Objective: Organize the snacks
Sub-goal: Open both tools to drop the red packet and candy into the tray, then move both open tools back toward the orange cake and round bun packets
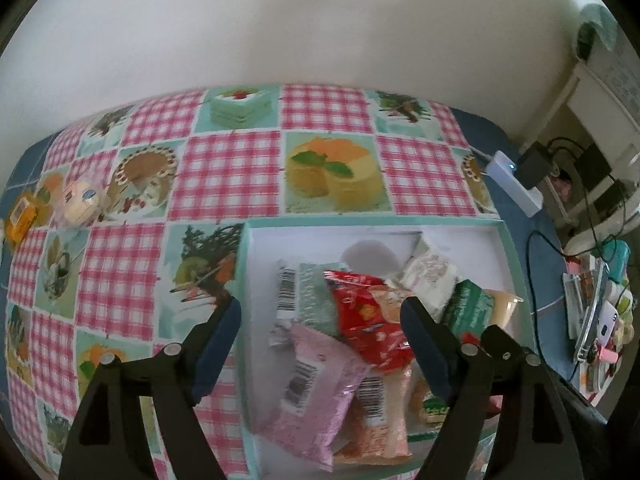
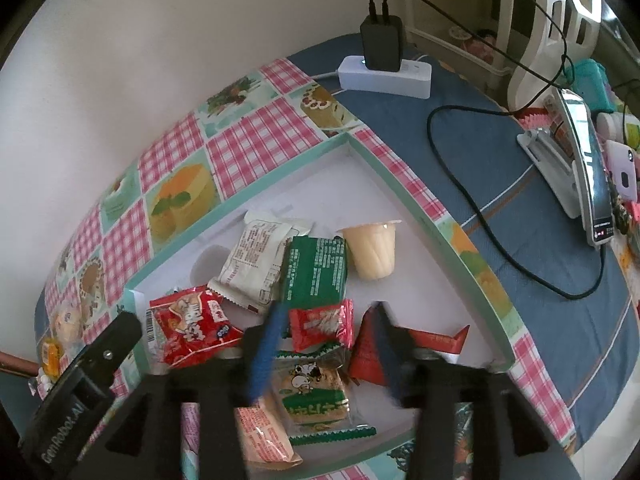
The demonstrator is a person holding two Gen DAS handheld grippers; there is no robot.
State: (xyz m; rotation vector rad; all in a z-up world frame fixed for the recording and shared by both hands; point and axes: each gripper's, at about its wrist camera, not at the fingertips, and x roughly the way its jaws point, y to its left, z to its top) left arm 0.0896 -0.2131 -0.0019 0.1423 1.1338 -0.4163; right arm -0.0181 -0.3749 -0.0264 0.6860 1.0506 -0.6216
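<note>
A shallow box with a teal rim [image 1: 360, 222] [image 2: 180, 252] and a white floor holds several snack packets. My left gripper [image 1: 320, 324] stands open over its left half, above a pink packet [image 1: 316, 392] and a red bag [image 1: 368, 320] [image 2: 192, 328]; its pads touch neither. My right gripper [image 2: 326, 344] is open low over the box. A small red candy packet [image 2: 322, 322] and a clear biscuit packet with green print [image 2: 312, 396] lie between its blue fingers [image 2: 264, 352], untouched. A jelly cup [image 2: 372, 252], a green packet [image 2: 316, 268] and a white packet [image 2: 256, 260] lie farther back.
Outside the box on the checked cloth lie a round cartoon packet [image 1: 80, 200] and an orange packet [image 1: 22, 216] at the far left. To the right are a white power strip [image 2: 384, 76] with a black charger, loose cables [image 2: 480, 216], a phone on a stand [image 2: 592, 176] and clutter.
</note>
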